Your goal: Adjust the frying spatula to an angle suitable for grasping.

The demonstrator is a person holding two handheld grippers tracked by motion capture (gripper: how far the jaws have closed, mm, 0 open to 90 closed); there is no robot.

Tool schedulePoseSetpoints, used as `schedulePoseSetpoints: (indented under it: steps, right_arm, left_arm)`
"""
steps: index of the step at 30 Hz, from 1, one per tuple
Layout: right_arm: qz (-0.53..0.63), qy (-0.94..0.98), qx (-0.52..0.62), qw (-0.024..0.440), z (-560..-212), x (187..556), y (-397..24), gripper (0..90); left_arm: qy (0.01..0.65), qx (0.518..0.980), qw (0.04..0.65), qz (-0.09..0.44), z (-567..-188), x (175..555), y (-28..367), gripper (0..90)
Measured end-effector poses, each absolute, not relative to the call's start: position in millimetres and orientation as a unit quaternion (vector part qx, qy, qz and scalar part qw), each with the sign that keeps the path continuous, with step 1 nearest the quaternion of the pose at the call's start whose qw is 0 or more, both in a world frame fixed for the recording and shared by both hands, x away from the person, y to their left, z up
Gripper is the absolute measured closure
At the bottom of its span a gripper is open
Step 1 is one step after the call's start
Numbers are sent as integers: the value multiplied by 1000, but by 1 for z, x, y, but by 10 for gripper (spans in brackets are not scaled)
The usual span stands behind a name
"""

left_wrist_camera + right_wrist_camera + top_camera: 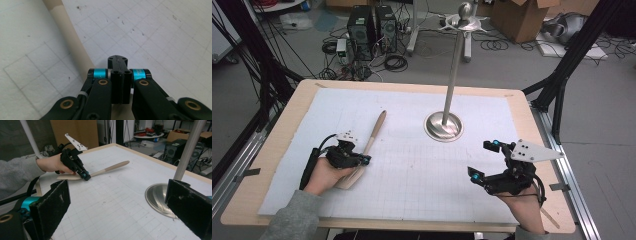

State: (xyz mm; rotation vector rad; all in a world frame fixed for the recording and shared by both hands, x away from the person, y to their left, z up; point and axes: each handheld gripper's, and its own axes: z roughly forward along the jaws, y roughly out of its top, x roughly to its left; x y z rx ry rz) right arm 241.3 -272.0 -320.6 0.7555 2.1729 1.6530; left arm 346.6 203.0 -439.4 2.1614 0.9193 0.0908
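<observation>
honestly, you will find no brand, label or readable writing anywhere on the things in front of you; the white gridded mat (412, 165) on the desk (272, 175) carries only faint ruled squares and a few dark specks. your left hand-held gripper (364, 160) sits at the near left of the mat, its jaws drawn fully together, and in the left gripper view (119, 75) they meet over the pale wooden spatula (371, 141), whose handle curves away past them to the upper left. whether the pads actually pinch the wood is hard to make out, because the jaw bodies hide the spot where they meet it. the spatula lies flat on the mat, handle pointing away from you toward the far side, its broad blade end tucked under your left hand (326, 175) and mostly hidden. your right hand-held gripper (484, 160) hovers at the near right with its jaws spread wide and nothing between them; in the right gripper view (117, 202) both black pads are cut off by the frame edges. the metal stand (443, 125) rises from its round base near the middle of the mat, well apart from the spatula, and its base is partly hidden behind the right pad there.
</observation>
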Motion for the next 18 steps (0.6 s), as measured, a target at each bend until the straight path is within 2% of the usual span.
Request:
schedulePoseSetpoints:
  steps: [7,18]
  right_arm:
    - [579,756,263,154,-320,241,-272,50]
    - [578,758,259,153,-320,243,-270,50]
  left_arm:
    - [358,848,391,24,-441,336,214,899]
    - [357,858,367,33,-436,327,223,899]
